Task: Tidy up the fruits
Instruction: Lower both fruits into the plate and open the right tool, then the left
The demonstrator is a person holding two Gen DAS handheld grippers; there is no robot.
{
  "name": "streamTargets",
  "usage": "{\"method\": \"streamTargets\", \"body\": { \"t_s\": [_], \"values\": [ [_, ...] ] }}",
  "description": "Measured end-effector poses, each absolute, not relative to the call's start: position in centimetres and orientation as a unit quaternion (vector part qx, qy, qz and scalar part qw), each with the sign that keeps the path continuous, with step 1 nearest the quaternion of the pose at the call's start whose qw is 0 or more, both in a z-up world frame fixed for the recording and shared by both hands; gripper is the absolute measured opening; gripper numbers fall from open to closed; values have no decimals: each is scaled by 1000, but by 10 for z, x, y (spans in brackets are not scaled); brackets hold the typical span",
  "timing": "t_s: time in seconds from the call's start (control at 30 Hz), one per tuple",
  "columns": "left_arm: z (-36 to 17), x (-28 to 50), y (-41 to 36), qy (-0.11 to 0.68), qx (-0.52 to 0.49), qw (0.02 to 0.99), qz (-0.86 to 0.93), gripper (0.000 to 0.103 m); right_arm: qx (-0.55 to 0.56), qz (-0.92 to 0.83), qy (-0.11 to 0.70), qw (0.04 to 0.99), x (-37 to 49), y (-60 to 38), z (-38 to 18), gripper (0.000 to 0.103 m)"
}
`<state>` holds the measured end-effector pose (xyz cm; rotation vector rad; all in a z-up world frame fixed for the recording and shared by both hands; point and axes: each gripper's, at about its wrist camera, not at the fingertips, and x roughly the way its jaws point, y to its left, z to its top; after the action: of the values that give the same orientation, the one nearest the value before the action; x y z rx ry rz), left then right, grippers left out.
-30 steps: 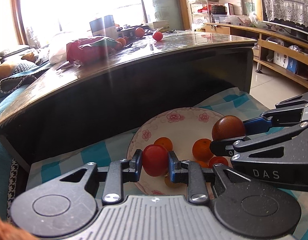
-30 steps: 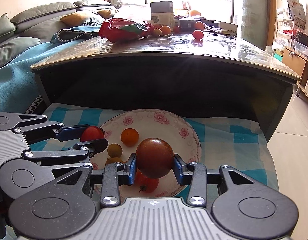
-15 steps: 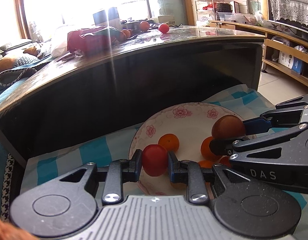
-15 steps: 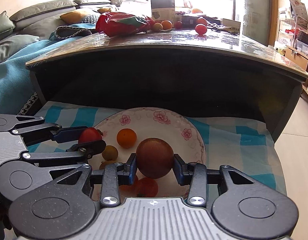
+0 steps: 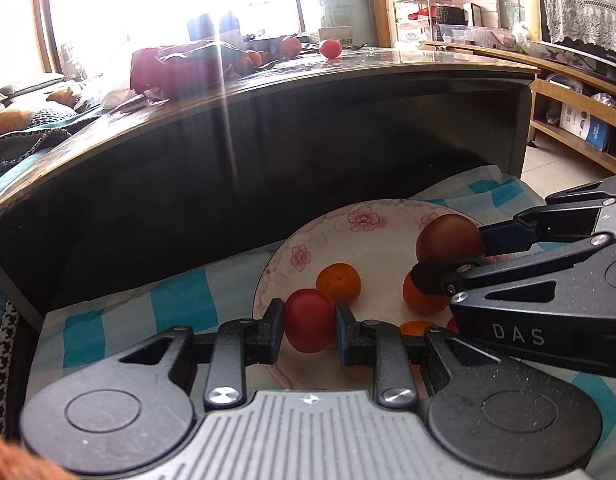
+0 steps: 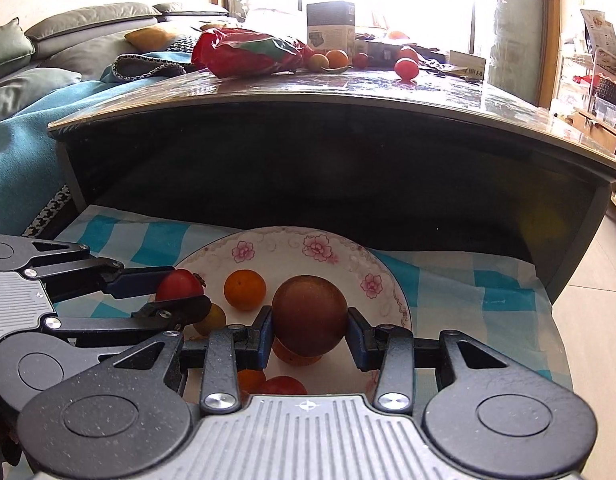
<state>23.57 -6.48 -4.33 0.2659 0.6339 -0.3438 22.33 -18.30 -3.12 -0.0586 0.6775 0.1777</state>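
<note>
A white plate (image 5: 331, 220) (image 6: 391, 280) with pink flowers lies on a blue checked cloth below a dark table. My left gripper (image 5: 309, 320) (image 6: 180, 290) is shut on a red tomato (image 5: 309, 319) (image 6: 178, 285) just over the plate's left rim. My right gripper (image 6: 309, 316) (image 5: 451, 246) is shut on a dark brown-red round fruit (image 6: 309, 314) (image 5: 447, 238) over the plate's middle. In the plate lie an orange (image 5: 339, 282) (image 6: 244, 290), more oranges partly hidden under the grippers, a yellowish fruit (image 6: 214, 320) and a red tomato (image 6: 284, 385).
The dark glass-topped table (image 6: 347, 92) rises right behind the plate. On it lie a red bag (image 6: 248, 54), a box (image 6: 331, 26) and several loose fruits such as a tomato (image 6: 405, 68). A teal sofa cover (image 6: 20, 152) is at the left, tiled floor (image 6: 587, 320) at the right.
Both grippers, still holding their fruits, have sunk lower toward the plate; the tabletop now sits higher in both views. Neither grip changed.
</note>
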Motion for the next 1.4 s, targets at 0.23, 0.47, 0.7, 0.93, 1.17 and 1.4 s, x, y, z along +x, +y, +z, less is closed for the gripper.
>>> {"method": "streamTargets", "body": {
  "t_s": [0.23,0.47,0.7,0.93,1.17,1.4],
  "values": [
    [-44,238,-63,307,124,929,-168,34,-31,86,323,942,228,-183,-33,35],
    [-45,240,-63,304,120,930,-168,34,-38,84,315,945,231,-183,-35,35],
    [-47,239,-64,297,123,931,-171,35,-43,83,312,945,232,-184,-38,36],
    [-47,239,-65,294,124,932,-174,35,-40,82,310,946,231,-186,-39,36],
    [-48,240,-65,293,120,933,-173,36,-39,81,308,947,231,-186,-39,36],
    [-48,239,-64,291,119,933,-174,36,-38,81,307,948,232,-187,-40,36]
  ]
}}
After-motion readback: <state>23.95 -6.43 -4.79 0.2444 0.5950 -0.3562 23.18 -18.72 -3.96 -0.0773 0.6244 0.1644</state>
